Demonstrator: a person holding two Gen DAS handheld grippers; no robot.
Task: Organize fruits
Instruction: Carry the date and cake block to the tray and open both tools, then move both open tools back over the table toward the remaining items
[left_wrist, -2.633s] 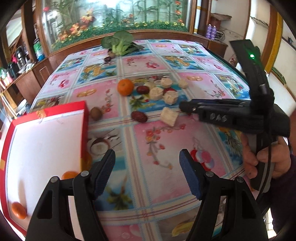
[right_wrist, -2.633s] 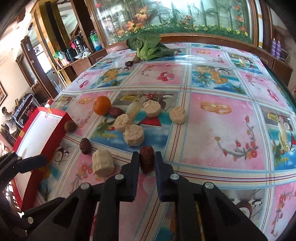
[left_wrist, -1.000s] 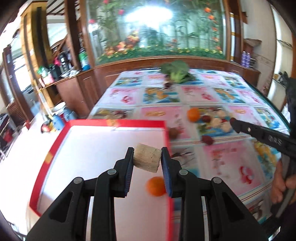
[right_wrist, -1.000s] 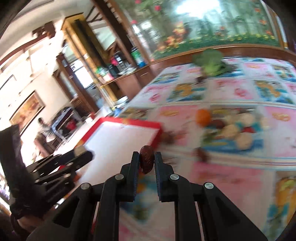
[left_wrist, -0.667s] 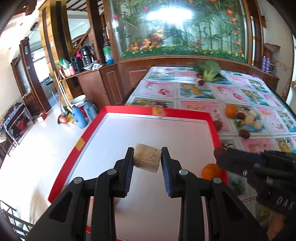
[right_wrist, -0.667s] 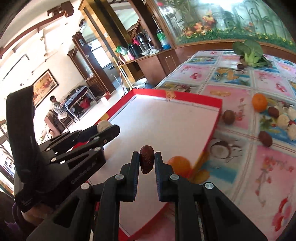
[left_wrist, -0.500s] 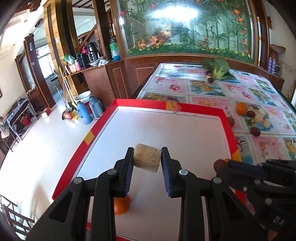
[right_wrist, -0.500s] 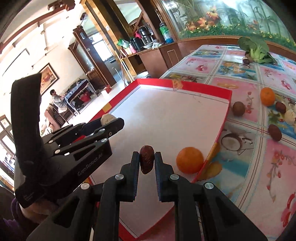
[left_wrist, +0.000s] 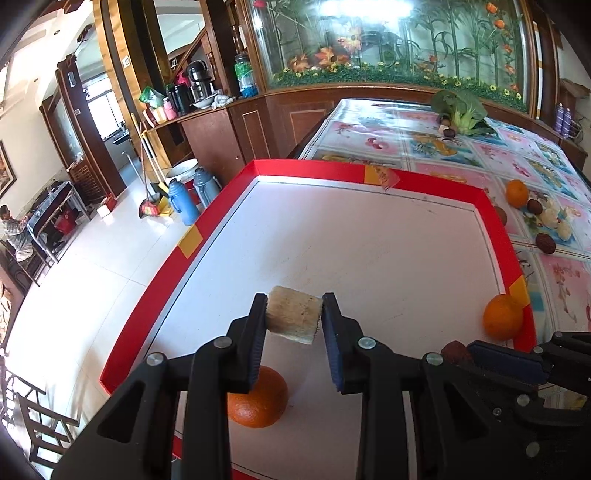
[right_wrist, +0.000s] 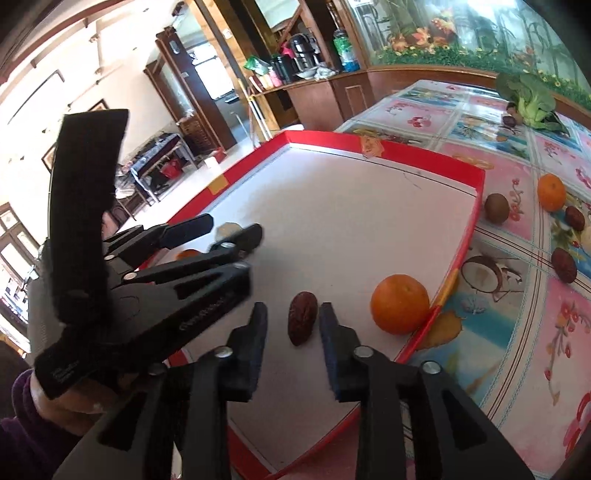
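My left gripper (left_wrist: 293, 319) is shut on a beige round cake piece (left_wrist: 293, 318), held above the white floor of the red-rimmed tray (left_wrist: 369, 173). An orange (left_wrist: 258, 398) lies in the tray under my left fingers; a second orange (left_wrist: 502, 322) sits by the tray's right rim. My right gripper (right_wrist: 293, 325) is open, with a brown date (right_wrist: 302, 322) lying on the tray floor between its fingers. The second orange (right_wrist: 399, 303) is just right of it. The left gripper (right_wrist: 229, 234) also shows in the right wrist view.
On the flowered tablecloth right of the tray lie an orange (right_wrist: 551, 192), a kiwi (right_wrist: 496, 208), two dates (right_wrist: 564, 264), and pale cake pieces (left_wrist: 554, 219). A leafy green vegetable (left_wrist: 460, 110) lies at the table's far end. The tray's left side overhangs the floor.
My right gripper has opened and the date now lies on the tray floor. My left gripper still holds the cake piece and has shifted a little over the tray.
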